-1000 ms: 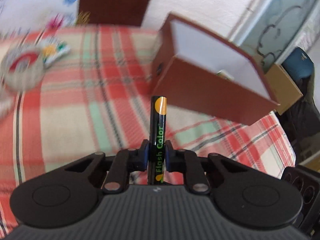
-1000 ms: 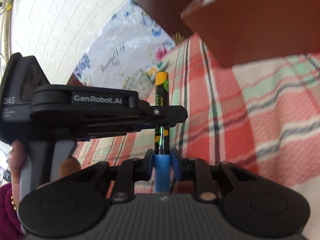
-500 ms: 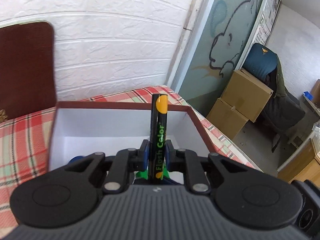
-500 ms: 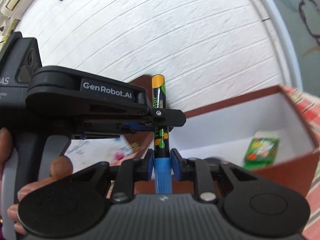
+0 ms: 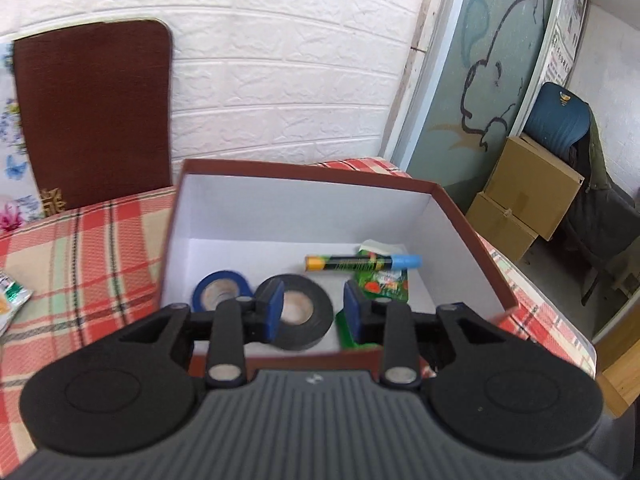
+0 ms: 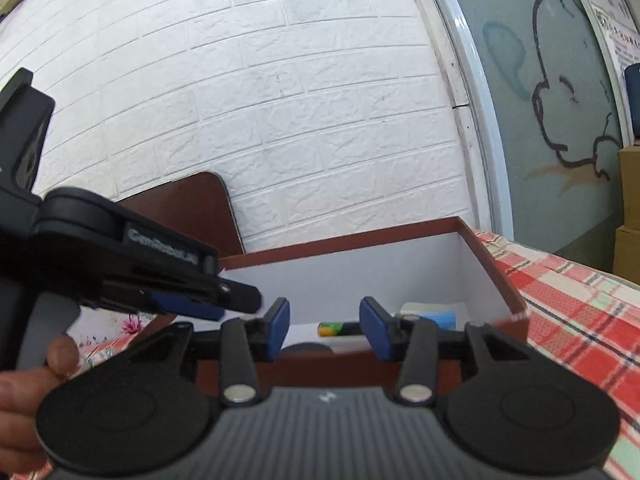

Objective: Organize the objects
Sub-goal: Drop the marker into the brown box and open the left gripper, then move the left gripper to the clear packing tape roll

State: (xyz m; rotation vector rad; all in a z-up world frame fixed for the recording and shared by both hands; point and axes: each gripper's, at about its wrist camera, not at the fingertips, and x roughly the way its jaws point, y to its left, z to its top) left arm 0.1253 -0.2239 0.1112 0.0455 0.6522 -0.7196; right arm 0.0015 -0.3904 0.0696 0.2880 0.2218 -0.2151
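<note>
A brown box [image 5: 460, 216] with a white inside stands on the plaid tablecloth. In it lie a black marker [image 5: 362, 263] with an orange end and blue cap, a black tape roll [image 5: 308, 318], a blue tape roll [image 5: 218, 288] and a green packet [image 5: 384, 286]. My left gripper [image 5: 314, 312] is open and empty, just above the box's near wall. My right gripper [image 6: 324, 330] is open and empty at the box's near wall [image 6: 332, 368]; the marker [image 6: 340, 328] shows between its fingers. The left gripper's body [image 6: 132, 272] is at the left in the right wrist view.
A brown chair back [image 5: 92, 112] stands against the white brick wall behind the table. A small packet [image 5: 12, 296] lies at the left edge of the cloth [image 5: 100, 248]. Cardboard boxes [image 5: 524, 196] and a blue chair [image 5: 568, 120] stand on the floor at the right.
Both grippers were shut on the marker, held upright over the box. Both have opened and the marker now lies flat in the box.
</note>
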